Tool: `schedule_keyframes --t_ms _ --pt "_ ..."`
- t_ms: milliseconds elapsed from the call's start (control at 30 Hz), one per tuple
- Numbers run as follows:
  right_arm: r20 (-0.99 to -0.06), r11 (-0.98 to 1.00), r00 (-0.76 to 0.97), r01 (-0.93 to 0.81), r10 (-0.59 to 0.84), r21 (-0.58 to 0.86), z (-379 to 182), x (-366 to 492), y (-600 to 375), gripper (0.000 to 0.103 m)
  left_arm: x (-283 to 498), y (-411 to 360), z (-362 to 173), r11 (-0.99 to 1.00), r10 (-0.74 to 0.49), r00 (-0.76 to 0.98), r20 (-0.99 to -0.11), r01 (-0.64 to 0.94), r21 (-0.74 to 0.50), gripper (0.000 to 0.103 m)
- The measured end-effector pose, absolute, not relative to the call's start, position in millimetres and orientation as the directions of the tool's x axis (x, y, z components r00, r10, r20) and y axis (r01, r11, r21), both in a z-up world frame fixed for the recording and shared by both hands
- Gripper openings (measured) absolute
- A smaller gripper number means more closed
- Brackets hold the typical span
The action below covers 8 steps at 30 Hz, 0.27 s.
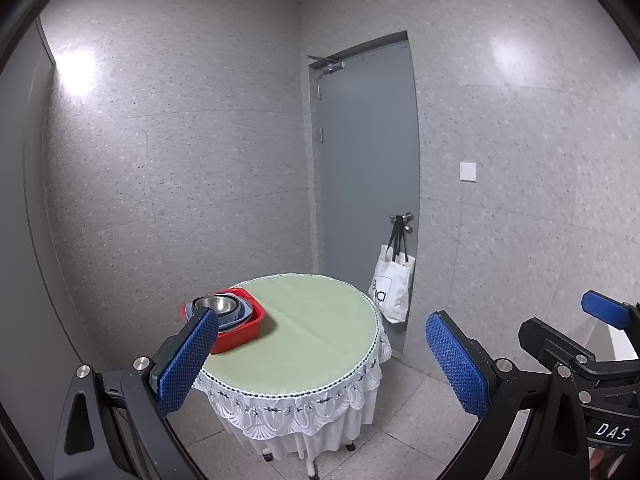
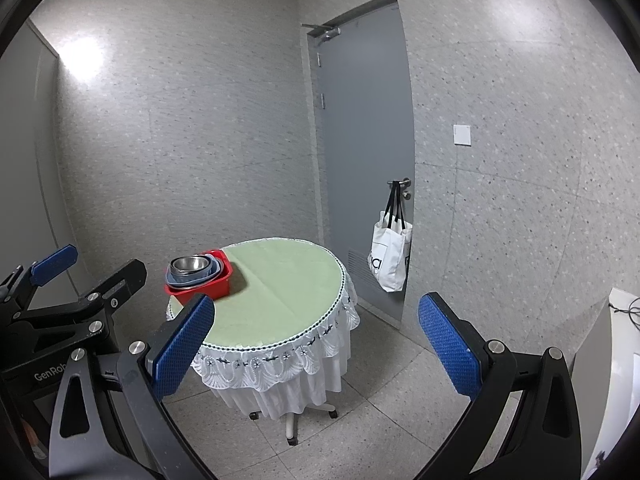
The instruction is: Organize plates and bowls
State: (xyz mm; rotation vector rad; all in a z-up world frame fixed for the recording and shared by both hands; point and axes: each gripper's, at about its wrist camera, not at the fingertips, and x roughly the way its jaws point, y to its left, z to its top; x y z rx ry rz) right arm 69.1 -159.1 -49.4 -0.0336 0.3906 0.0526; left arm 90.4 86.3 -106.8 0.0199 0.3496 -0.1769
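Observation:
A red tub stands at the left edge of a round table with a green cloth. In it lies a blue-grey dish with a steel bowl stacked on top. My left gripper is open and empty, held back from the table and above it. My right gripper is open and empty too, also back from the table. Each gripper shows at the edge of the other's view, the right one and the left one.
A grey door stands behind the table, with a white tote bag hanging on its handle. The table has a white lace skirt and a wheeled base. White furniture stands at the right.

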Motion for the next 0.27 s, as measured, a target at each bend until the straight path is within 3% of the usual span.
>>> schedule_keyframes --t_ms 267 --pt "-0.393 0.999 0.919 -0.051 0.039 -0.018 -54.0 81.1 -149.4 0.103 110.5 96.6 -107.5 0.985 -0.164 0.921 -0.354 0.173 -0.007 0.102"
